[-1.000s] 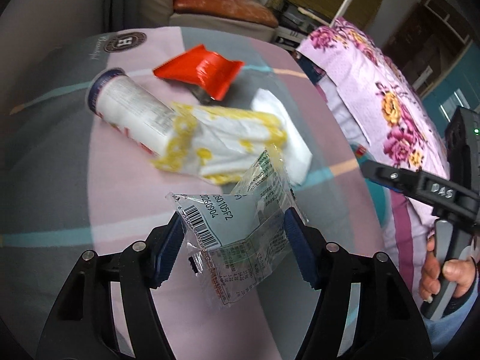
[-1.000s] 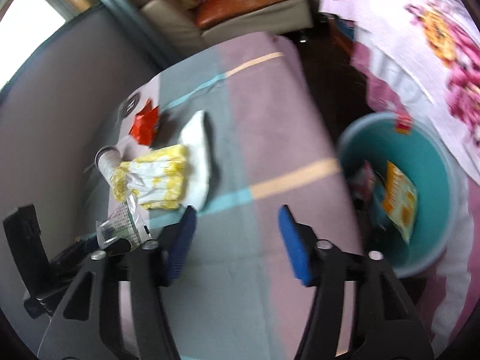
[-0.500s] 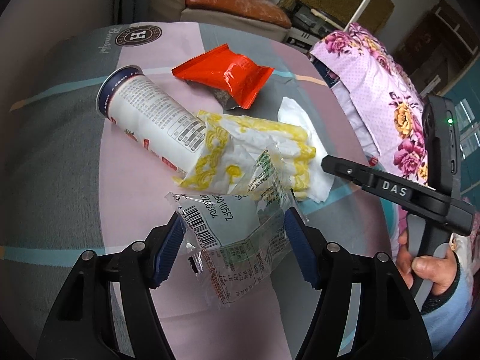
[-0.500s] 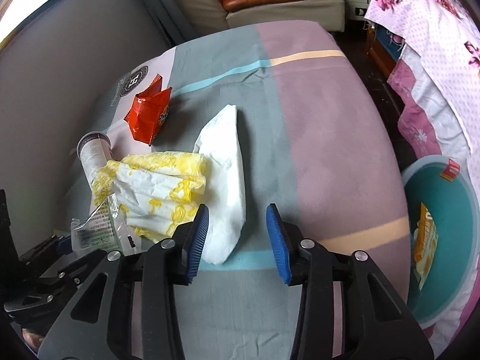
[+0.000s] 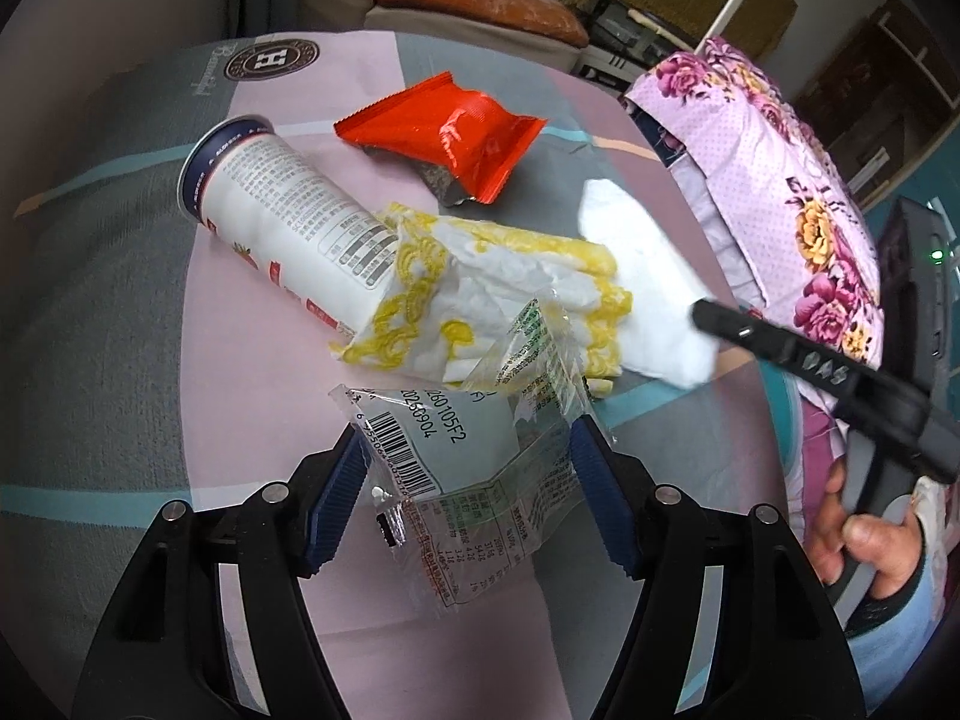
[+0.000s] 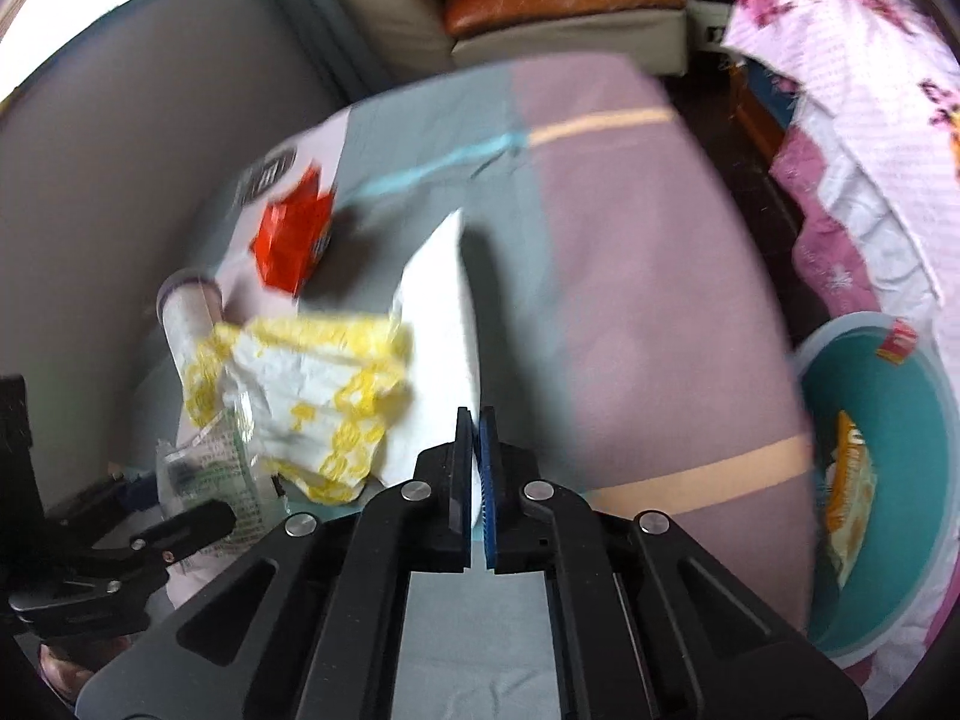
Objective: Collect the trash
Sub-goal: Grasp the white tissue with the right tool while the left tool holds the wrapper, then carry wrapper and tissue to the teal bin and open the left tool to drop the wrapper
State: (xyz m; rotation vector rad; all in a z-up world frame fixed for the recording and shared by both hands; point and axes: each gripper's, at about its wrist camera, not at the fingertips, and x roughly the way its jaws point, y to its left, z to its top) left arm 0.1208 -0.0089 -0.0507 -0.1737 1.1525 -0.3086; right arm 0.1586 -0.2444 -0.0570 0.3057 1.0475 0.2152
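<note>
A: While the left hand-held gripper point(image 5: 468, 483) grips a clear plastic wrapper point(image 5: 474, 468) between its blue pads, where is the rest of the trash?

B: Spread over the surface point(image 5: 120, 312), which wears a cloth of grey, pink and teal blocks. A white tube-shaped can point(image 5: 288, 228) lies on its side, its near end tucked under a crumpled yellow-and-white wrapper point(image 5: 480, 294). A red snack packet point(image 5: 444, 132) lies just behind them.

A: And the right hand-held gripper point(image 6: 476, 480)?

B: Clenched on the near edge of a white tissue point(image 6: 444, 312), which lies just beside the yellow-and-white wrapper; a sliver of white shows between the closed pads. From the left wrist view, its black finger reaches onto the same tissue, with a person's hand point(image 5: 864, 540) on the handle.

A: Where is the bin?

B: A teal bucket point(image 6: 912, 588) stands on the floor to the right of the surface, below a floral pink cloth point(image 6: 858, 120). An orange-and-yellow packet point(image 6: 849, 492) lies inside it.
</note>
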